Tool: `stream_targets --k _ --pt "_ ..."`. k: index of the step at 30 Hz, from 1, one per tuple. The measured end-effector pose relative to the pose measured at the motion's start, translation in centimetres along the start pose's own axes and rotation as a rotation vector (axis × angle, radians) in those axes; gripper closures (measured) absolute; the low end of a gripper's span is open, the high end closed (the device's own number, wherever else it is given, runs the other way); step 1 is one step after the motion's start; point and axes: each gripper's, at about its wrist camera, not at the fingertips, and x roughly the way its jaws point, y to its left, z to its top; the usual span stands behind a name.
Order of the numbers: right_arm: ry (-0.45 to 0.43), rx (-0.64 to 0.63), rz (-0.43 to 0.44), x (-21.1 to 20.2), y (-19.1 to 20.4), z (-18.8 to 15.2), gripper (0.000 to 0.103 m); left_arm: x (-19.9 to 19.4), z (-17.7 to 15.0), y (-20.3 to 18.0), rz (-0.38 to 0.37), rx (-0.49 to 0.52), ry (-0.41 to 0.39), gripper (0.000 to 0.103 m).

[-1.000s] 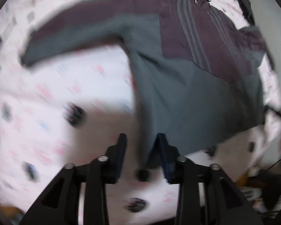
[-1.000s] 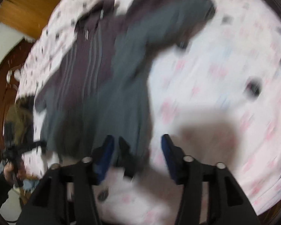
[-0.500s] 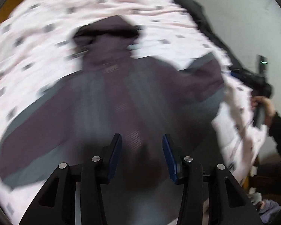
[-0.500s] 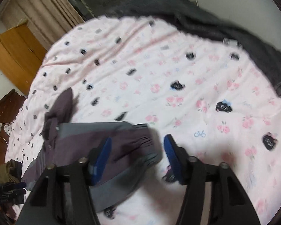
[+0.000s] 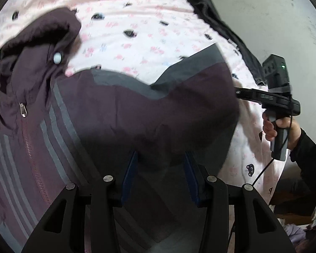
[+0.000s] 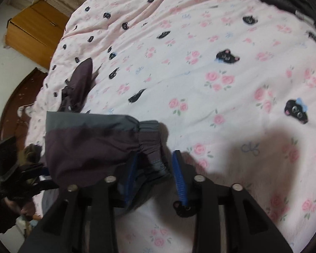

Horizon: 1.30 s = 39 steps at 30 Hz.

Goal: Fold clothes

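Note:
A purple and grey zip jacket (image 5: 120,109) lies spread on the pink bedspread (image 5: 137,27), hood (image 5: 42,33) at the upper left. My left gripper (image 5: 160,168) hovers low over the shaded cloth near the armpit. Its jaws stand apart and both blue pads (image 5: 129,179) show bare; whether the tips touch cloth I cannot tell. In the right wrist view the sleeve (image 6: 90,141) stretches across, and its elastic cuff (image 6: 153,145) sits between the jaws of my right gripper (image 6: 155,168). Those jaws are closing, and the right pad (image 6: 179,179) still stands just clear of the cuff.
A hand (image 5: 284,126) grips the right tool's handle at the bed's right side. A dark blanket (image 5: 217,27) runs along the far edge by the wall. A wooden cabinet (image 6: 33,31) and a curved headboard (image 6: 16,105) stand beyond the bed's left side.
My left gripper swept from the jacket's grey hem up over its chest towards the sleeve. My right gripper left the hem, reached the sleeve cuff and narrowed its jaws around it.

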Motion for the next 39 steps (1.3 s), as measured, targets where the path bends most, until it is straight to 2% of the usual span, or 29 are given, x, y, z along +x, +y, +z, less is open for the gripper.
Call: stream_targets --k 4,7,8,9,13,16,21,26,30,36,39 --pt "0.01 0.041 0.066 0.3 -0.8 0.0 0.055 1.6 -0.4 0.5 0.02 -0.021 0.065 0.063" --pt "0.015 0.039 0.112 0.6 -0.6 0.0 0.055 2.3 -0.8 0.6 0.03 -0.029 0.079 0.063" --pt "0.028 0.036 0.108 0.9 -0.5 -0.1 0.061 2.5 -0.9 0.6 0.034 -0.034 0.081 0.063" --pt "0.039 0.034 0.103 1.2 -0.5 -0.2 0.072 2.6 -1.0 0.7 0.039 -0.037 0.084 0.063" --pt "0.025 0.01 0.065 0.6 0.1 -0.6 0.079 3.0 -1.1 0.5 0.059 -0.03 0.095 0.063" --pt "-0.017 -0.019 -0.014 -1.3 0.8 -1.2 0.082 3.4 -1.2 0.5 0.075 -0.019 0.099 0.063" --pt "-0.11 0.017 -0.128 -5.9 1.6 -2.9 0.09 3.7 -1.3 0.4 0.105 -0.032 0.096 0.063" --pt "-0.166 -0.025 -0.204 -8.9 6.4 -4.0 0.09 1.7 -2.1 1.4 0.049 -0.088 0.054 0.063" --pt "-0.217 -0.019 -0.213 -11.2 9.9 -4.3 0.091 -1.4 -3.3 3.3 0.042 -0.106 0.024 0.063" --pt "-0.286 -0.04 -0.128 -13.4 17.1 -5.0 0.095 -6.7 -6.3 7.7 0.091 -0.096 0.013 0.063" --pt "-0.316 -0.093 -0.096 -12.3 21.9 -5.1 0.097 -8.8 -7.9 10.7 0.133 -0.116 0.003 0.063"
